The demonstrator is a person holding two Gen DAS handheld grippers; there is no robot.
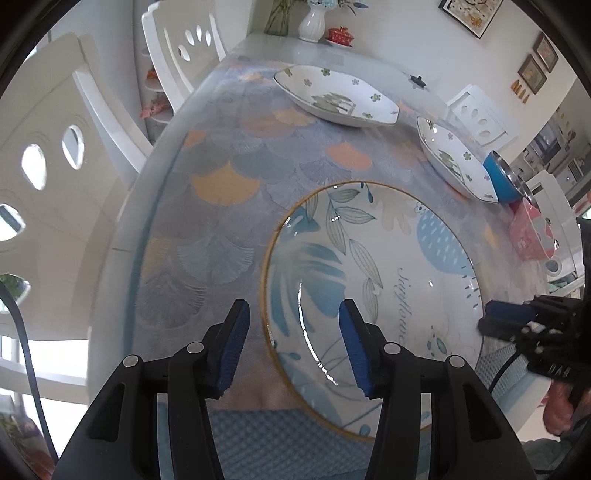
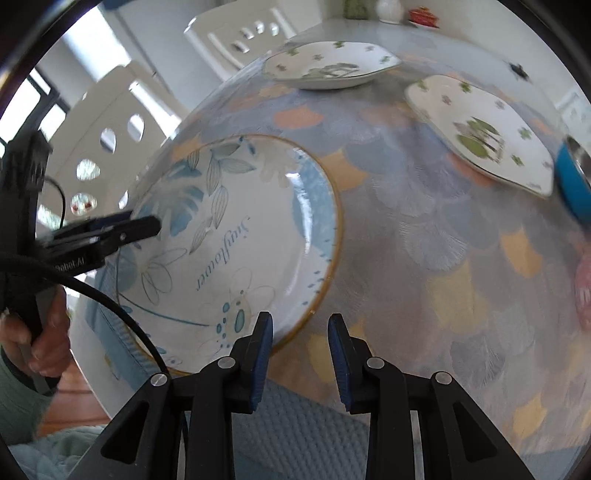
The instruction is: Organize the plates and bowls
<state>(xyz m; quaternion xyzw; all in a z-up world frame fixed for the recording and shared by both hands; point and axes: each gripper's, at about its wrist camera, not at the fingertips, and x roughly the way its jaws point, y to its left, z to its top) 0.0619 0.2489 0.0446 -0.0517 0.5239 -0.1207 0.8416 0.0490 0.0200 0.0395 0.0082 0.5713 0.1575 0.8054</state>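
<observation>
A large round plate (image 1: pixel 373 280) (image 2: pixel 251 229) with blue leaf prints and a gold rim lies on the patterned tablecloth near the table's front edge. My left gripper (image 1: pixel 292 306) is open and points down over the plate's left rim, which runs between its blue pads without touching them. My right gripper (image 2: pixel 299 317) is open at the plate's right rim, which passes just beside its left pad, with tablecloth showing in the gap. Each gripper appears in the other's view: the right gripper (image 1: pixel 487 323) and the left gripper (image 2: pixel 153 227).
Two square white plates with green flowers (image 1: pixel 336 96) (image 1: pixel 456 158) sit farther back, with a blue bowl (image 1: pixel 504 177) and a pink packet (image 1: pixel 528 229) to the right. White chairs (image 1: pixel 55 155) line the left side. A vase (image 1: pixel 312 22) and a red cup (image 1: pixel 340 35) stand at the far end.
</observation>
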